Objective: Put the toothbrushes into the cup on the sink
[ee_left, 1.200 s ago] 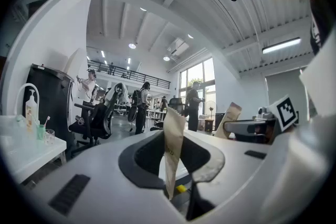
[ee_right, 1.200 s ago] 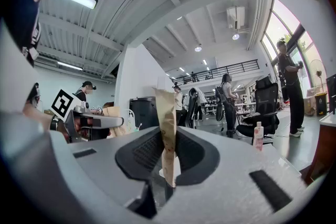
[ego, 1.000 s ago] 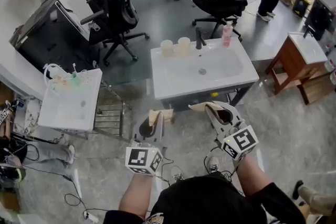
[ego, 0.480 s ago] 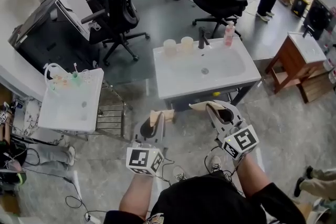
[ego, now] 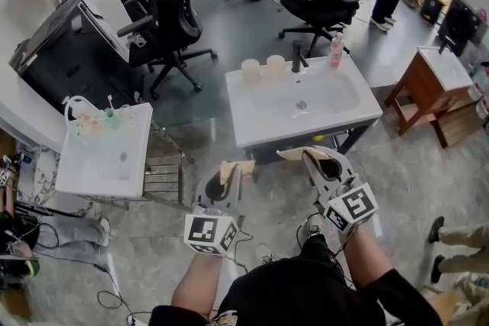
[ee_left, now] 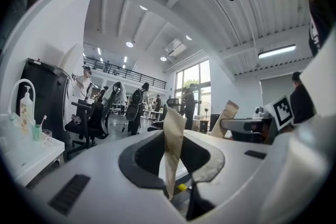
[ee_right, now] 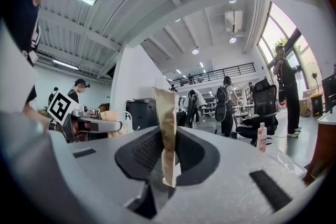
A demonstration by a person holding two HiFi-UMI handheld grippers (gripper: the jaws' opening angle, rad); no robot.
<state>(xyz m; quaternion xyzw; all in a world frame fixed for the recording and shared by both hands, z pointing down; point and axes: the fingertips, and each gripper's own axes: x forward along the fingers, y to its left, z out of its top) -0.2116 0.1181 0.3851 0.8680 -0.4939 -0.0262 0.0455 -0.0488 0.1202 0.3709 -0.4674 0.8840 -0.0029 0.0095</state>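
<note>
The cup (ego: 250, 70) and its twin (ego: 275, 66) stood on the back rim of the sink (ego: 260, 126), well ahead of both pairs of fingers. A probable toothbrush (ego: 111, 100) stood upright on the smaller sink (ego: 99, 164), far left of your left gripper (ego: 233, 169) and nearer it than your right gripper (ego: 299, 156). Both grippers were clenched on nothing.

From my feed, the white sink (ego: 260, 126) stands on the grey floor (ego: 412, 164). The faucet (ego: 296, 57) is at its back rim. Two pale cups (ego: 250, 71) stand side by side just left of the faucet, and a pink bottle (ego: 334, 50) is near the faucet's right. The drain (ego: 301, 105) is in the basin, straight in front of the faucet.
</note>
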